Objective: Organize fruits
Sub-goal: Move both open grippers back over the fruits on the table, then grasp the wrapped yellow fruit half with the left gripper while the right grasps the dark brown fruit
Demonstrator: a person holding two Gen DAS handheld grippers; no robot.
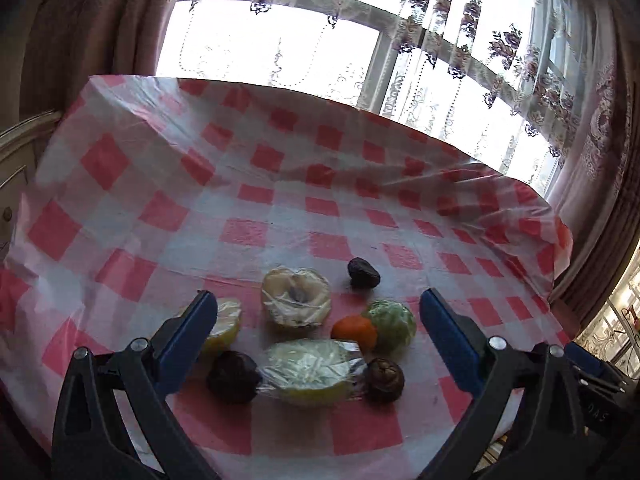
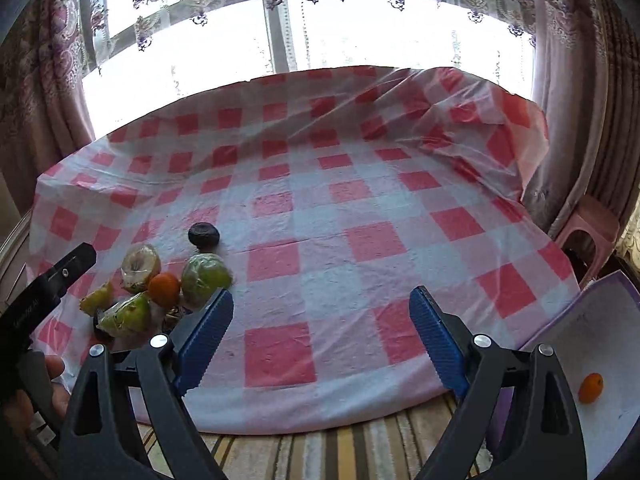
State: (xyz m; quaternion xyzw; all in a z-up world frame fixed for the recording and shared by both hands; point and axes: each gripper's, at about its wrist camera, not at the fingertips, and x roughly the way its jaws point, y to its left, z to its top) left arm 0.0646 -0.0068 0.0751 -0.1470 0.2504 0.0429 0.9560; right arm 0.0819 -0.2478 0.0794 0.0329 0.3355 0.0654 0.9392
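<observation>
Perhaps "DAS", right hand-held gripper [image 1: 596, 414].

- The crinkled plastic tablecloth [image 1: 256, 184] carries a red-and-white check.
- The small round orange fruit [image 1: 354, 332] sits bright beside a mottled green wrapped fruit [image 1: 394, 324].
- Three wrinkled round fruits [image 1: 234, 376] are dark brown, almost black.
- Both grippers' ribbed finger pads [image 2: 206, 336] are blue on black frames.
- The sheer window curtain [image 1: 448, 4] bears purple flower prints.
- The open box [image 2: 600, 332] is white inside, lilac at the rim.
</observation>
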